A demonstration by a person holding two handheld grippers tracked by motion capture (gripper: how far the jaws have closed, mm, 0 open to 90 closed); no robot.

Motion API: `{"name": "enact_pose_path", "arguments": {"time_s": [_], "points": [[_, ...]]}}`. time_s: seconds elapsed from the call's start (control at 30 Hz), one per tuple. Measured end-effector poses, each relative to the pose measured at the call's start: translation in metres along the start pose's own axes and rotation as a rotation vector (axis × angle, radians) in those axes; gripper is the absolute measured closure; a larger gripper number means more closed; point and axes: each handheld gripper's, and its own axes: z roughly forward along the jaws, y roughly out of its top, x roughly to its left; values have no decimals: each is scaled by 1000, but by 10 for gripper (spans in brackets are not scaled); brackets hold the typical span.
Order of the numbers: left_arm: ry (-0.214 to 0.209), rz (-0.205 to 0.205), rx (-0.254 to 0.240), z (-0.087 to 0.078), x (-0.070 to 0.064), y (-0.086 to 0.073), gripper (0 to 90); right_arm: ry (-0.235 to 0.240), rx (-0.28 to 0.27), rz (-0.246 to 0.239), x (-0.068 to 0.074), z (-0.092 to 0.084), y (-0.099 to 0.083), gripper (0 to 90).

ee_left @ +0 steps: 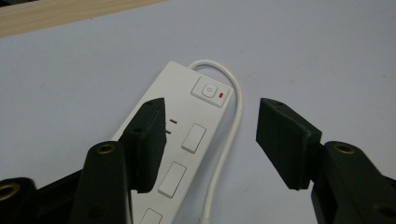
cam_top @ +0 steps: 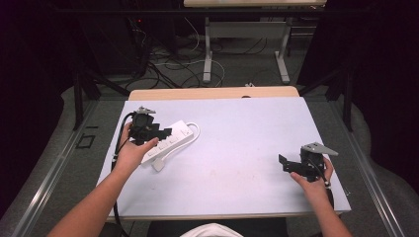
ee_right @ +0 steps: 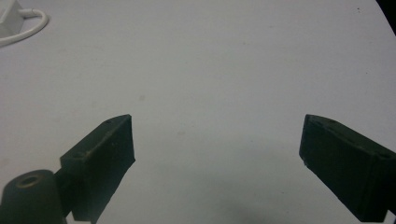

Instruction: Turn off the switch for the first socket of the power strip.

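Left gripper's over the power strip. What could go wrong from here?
1. The left gripper is open, with one pad over the power strip and the other beyond its cord; closing may pinch the cord too.
2. A pad might press the power button; its red light is lit.

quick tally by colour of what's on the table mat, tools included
white: 1, the power strip with its cable
black: 2, the left tool with its jaws open astride the strip, and the right tool open over bare mat
total: 3
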Motion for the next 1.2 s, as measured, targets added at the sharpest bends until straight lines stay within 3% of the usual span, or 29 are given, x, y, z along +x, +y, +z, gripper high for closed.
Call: {"name": "enact_pose_path", "arguments": {"time_s": [0.27, 0.77, 1.2], "points": [[-1, -31, 9, 5, 0, 2, 521, -3, -2, 5, 0, 1, 0, 98], [-11, -35, 63, 19, -3, 5, 660, 4, 7, 12, -1, 1, -1, 102], [24, -66, 89, 35, -3, 5, 778, 7, 10, 8, -1, 2, -1, 107]]}}
